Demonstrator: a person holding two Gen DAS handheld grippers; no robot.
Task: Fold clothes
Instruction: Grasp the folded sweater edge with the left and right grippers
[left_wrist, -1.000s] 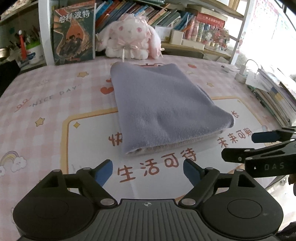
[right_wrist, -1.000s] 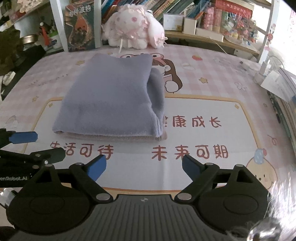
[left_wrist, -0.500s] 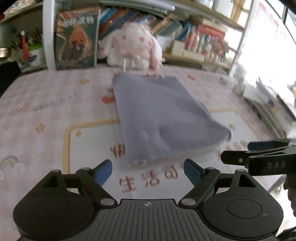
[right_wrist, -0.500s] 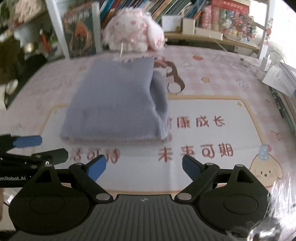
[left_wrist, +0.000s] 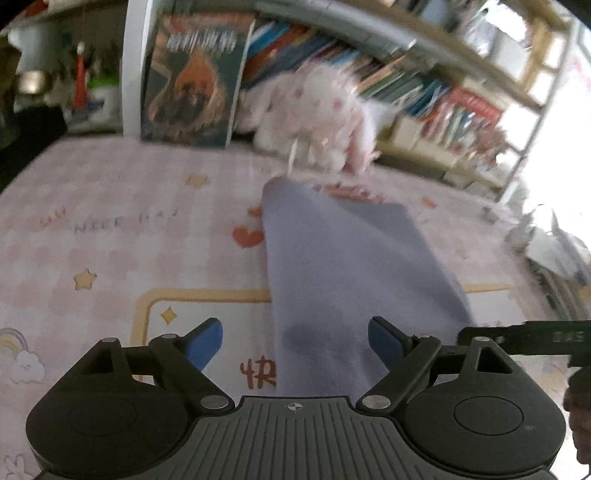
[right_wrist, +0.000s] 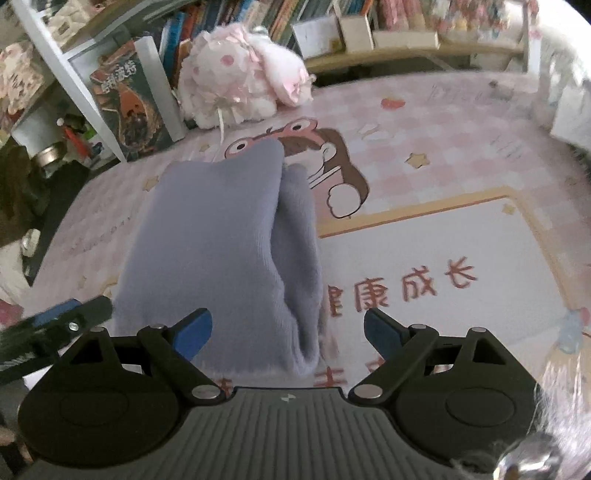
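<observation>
**A:** Left wrist view first: the left tool (left_wrist: 295, 343) has its jaws spread wide with nothing between them, hovering right over the near end of the folded garment (left_wrist: 354, 266). It's a lavender fleece piece, soft and matte, lying in a thick rectangle on the pink checked worktop (left_wrist: 110, 229). Picture's pretty blurry, so I can't tell how many layers. The right tool (left_wrist: 524, 338) pokes in from the right edge, side-on, can't tell its jaw state from here.

**B:** Right wrist view clears that up: right tool (right_wrist: 288, 332) is wide open too, empty, just above the garment's (right_wrist: 214, 251) near right corner. You can see a rounded, puffy fold running along the right side, with a paler fuzzy lining peeking out at the near hem. The left tool (right_wrist: 55, 317) shows at the far left.

**A:** So if another fold is coming, I'd drop both tools low, pinch all layers at the two near corners, and lift evenly. Fleece is bulky and springy, so a shallow bite would probably only catch the top layer.

**B:** Agreed. And keep clear of the plush bunny (right_wrist: 240, 81) at the back
</observation>
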